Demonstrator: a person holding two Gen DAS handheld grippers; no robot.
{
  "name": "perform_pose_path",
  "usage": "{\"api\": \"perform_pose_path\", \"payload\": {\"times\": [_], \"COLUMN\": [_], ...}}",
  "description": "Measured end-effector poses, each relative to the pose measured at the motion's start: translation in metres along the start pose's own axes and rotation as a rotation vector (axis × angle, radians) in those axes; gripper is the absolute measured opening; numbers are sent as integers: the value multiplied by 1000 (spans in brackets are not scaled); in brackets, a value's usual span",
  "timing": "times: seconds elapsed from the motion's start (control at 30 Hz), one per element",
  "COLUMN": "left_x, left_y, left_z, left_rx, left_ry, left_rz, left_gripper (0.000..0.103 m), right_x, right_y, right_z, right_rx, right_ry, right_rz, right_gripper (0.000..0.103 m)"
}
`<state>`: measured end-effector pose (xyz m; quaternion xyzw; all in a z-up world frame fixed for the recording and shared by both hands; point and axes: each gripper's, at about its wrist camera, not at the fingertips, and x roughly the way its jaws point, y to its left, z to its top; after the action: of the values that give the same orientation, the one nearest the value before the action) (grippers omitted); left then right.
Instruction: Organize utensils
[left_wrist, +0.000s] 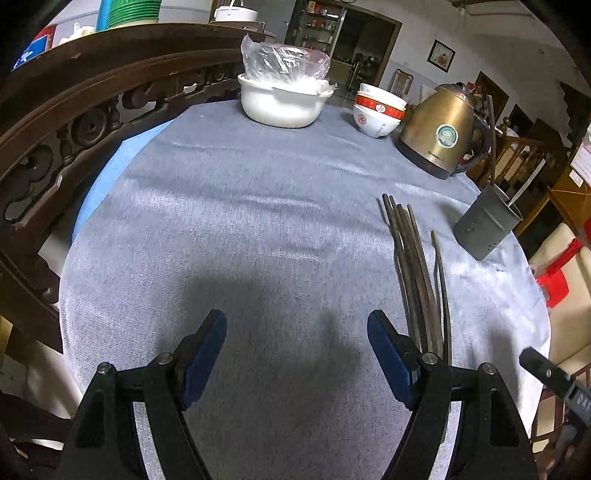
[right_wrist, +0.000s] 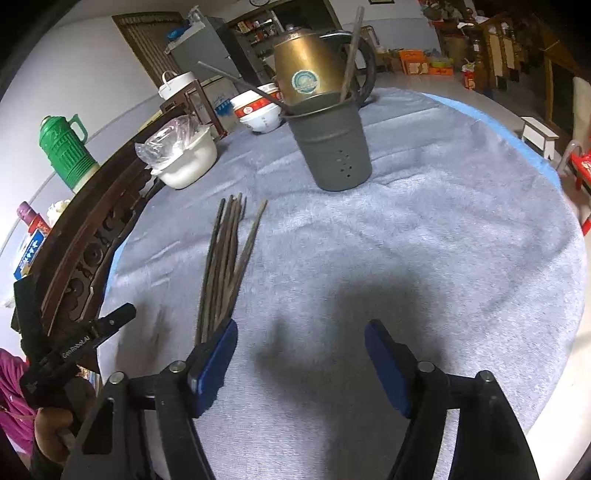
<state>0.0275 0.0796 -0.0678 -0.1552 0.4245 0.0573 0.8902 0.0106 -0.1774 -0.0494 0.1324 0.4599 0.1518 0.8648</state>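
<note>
Fingers (right_wrist: 207, 354) on both grippers stand wide, holding nothing; chopsticks (right_wrist: 225, 266) lie lower left. Pinch one pair mid-shaft, then drop it upright into the grey holder (right_wrist: 332, 147).

White lettering "GenRobot.AI" ran along the left gripper (right_wrist: 79, 341), at eight o'clock in the right wrist view; the kettle (left_wrist: 441, 129) base print was too small to read
</note>
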Motion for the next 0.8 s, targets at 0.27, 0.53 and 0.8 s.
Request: {"api": "perform_pose_path", "payload": {"times": [0.27,0.53,0.8], "left_x": [-1,2,12], "left_y": [-2,8,-3], "left_z": [-2,0,8], "left_rx": [15,-23,-8], "left_ry": [20,33,61], "left_rz": [-10,-10,-29], "left_gripper": [79,79,79], "right_x": [50,114,130], "right_y": [20,37,40], "right_z": [52,80,80], "right_rx": [60,106,82], "right_ry": [127,264,308], "right_rz": [103,82,59], "right_gripper": [40,21,6]}}
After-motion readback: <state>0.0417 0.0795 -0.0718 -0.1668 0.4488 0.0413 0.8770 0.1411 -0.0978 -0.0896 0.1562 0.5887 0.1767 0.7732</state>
